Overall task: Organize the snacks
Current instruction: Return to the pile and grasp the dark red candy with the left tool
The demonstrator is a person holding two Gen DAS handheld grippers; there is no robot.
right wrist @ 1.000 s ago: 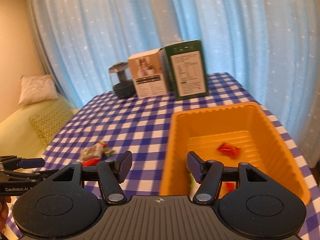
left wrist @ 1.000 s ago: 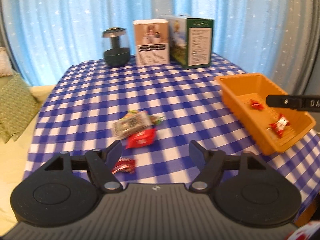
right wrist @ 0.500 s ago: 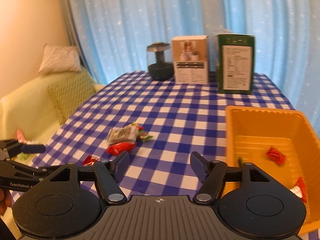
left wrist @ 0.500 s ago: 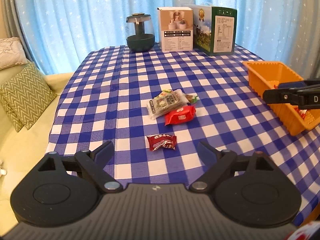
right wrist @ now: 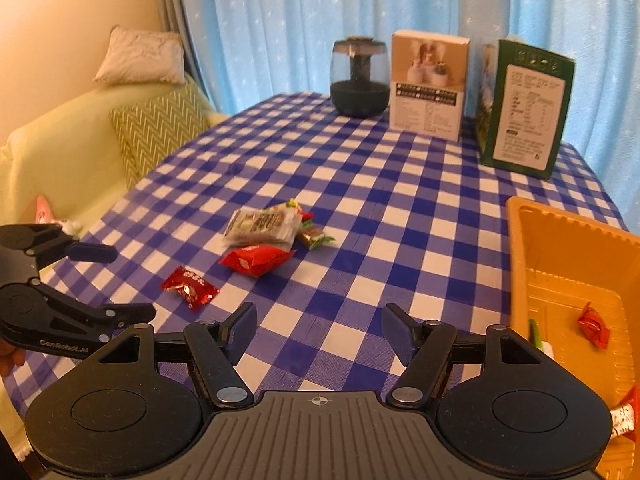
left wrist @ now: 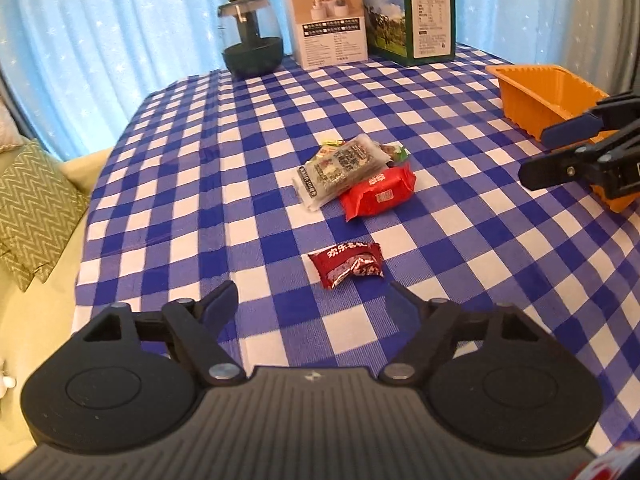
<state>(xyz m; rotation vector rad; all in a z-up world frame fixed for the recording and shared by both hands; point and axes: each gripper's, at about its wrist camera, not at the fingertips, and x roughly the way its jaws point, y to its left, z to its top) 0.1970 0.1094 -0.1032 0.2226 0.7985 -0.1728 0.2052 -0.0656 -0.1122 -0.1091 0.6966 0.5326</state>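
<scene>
1. Blue-and-white checked cloth over the worktop (left wrist: 248, 128); on it one orange tray (right wrist: 568, 256), two upright boxes — one white (left wrist: 326, 24), one green (left wrist: 416, 12) — and one dark glass jar (left wrist: 250, 36).
2. Loose on the cloth: one dark red candy packet (left wrist: 348, 264), one bright red packet (left wrist: 378, 194), one clear grey packet (left wrist: 340, 166) lying partly over a few small sweets, count unclear. Inside the tray: at least two red-wrapped sweets (right wrist: 592, 322).
3. Dark red candy packet just ahead of the left claw (left wrist: 314, 294), roughly centred, not touching.
4. Left claw — jaws apart, just been closing a little, nothing between them.
5. Right claw (right wrist: 318, 326) — partly open, empty, above bare cloth left of the tray.
</scene>
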